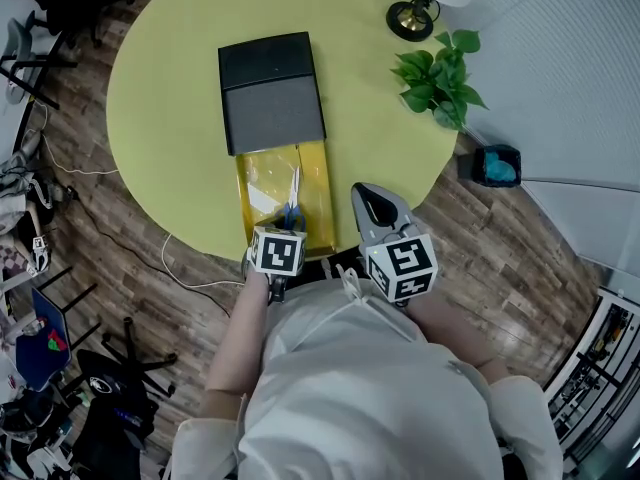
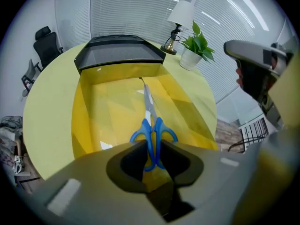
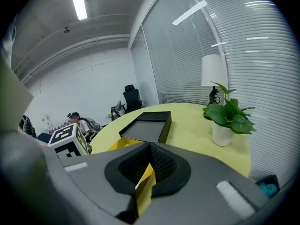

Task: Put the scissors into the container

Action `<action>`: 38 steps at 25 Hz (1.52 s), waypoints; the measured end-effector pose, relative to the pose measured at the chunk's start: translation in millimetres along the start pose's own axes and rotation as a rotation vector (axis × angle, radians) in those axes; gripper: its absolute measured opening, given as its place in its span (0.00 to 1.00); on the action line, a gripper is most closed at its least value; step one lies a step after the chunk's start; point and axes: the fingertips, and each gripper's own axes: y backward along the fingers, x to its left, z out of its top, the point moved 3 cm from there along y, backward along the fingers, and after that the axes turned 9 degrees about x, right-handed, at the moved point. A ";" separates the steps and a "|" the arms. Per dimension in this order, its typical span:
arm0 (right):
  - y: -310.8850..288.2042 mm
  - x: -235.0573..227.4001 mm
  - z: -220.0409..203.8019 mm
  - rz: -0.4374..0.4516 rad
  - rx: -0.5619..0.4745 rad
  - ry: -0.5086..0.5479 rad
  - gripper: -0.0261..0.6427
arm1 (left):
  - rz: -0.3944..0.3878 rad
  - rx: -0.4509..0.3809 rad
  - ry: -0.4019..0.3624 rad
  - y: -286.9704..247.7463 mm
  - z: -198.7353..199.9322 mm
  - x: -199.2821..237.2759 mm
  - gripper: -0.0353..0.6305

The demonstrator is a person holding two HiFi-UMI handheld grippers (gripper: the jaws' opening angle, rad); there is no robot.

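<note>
The scissors have blue handles and lie lengthwise in the open yellow container, blades pointing toward the black box. My left gripper is at the container's near end, shut on the scissors' handles, which sit squeezed together between the pads. In the left gripper view the blades run out over the yellow floor of the container. My right gripper hovers just right of the container, jaws shut with nothing in them. The table is yellow and round.
A potted plant and a lamp base stand at the table's far right. A dark bin with blue contents sits on the wood floor to the right. Office chairs and clutter line the left side, with a cable on the floor.
</note>
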 end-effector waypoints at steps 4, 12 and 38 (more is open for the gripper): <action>0.9 -0.6 -1.1 -0.003 0.008 -0.004 0.04 | -0.001 0.002 0.008 1.2 -0.6 1.3 0.19; 3.1 1.6 -0.6 -0.004 0.005 -0.003 0.04 | -0.022 -0.055 0.000 9.4 1.3 -2.1 0.26; 27.9 30.1 23.3 -0.006 -0.107 0.040 0.04 | 0.152 -0.966 -0.123 205.9 64.1 -8.3 0.18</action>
